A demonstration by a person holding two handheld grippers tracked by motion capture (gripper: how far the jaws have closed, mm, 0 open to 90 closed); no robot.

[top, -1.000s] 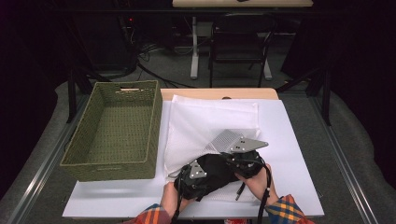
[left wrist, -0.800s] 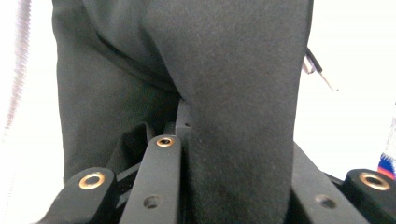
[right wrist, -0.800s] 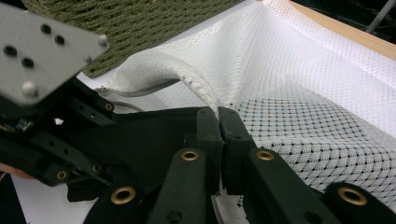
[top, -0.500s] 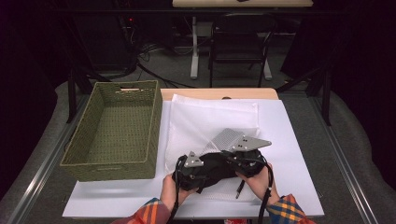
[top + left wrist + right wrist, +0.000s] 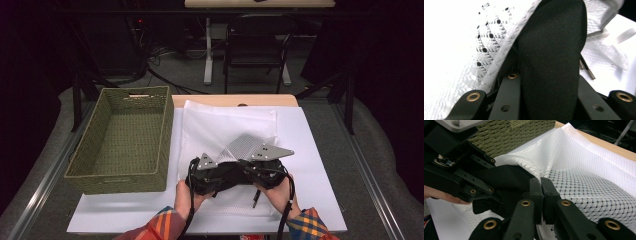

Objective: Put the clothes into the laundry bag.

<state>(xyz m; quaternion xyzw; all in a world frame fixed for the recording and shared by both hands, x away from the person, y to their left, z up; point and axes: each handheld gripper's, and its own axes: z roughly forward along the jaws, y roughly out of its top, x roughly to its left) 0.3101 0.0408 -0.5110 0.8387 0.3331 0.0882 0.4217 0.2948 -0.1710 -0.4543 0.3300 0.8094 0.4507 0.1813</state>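
Note:
A white mesh bag (image 5: 220, 127) lies on a white sheet in front of me. My right gripper (image 5: 260, 169) is shut on the bag's near edge and holds it lifted; in the right gripper view the fingertips (image 5: 541, 192) pinch the mesh bag (image 5: 586, 177). Close to its left, my left gripper (image 5: 212, 175) is shut on a black cloth (image 5: 231, 175). That black cloth (image 5: 551, 50) bulges between the jaws, and the mesh edge (image 5: 504, 50) drapes over it on the left. The left gripper's body (image 5: 459, 167) and the black cloth (image 5: 506, 180) sit at the bag's opening.
An empty green woven basket (image 5: 120, 145) stands left of the sheet (image 5: 310, 150), close to the left hand. The wooden table edge (image 5: 225, 100) runs behind the bag. Beyond the table are a chair and desk legs on a dark floor.
My left gripper has risen and moved a little farther from me with the black cloth, closer under the lifted mesh. The right gripper has kept still.

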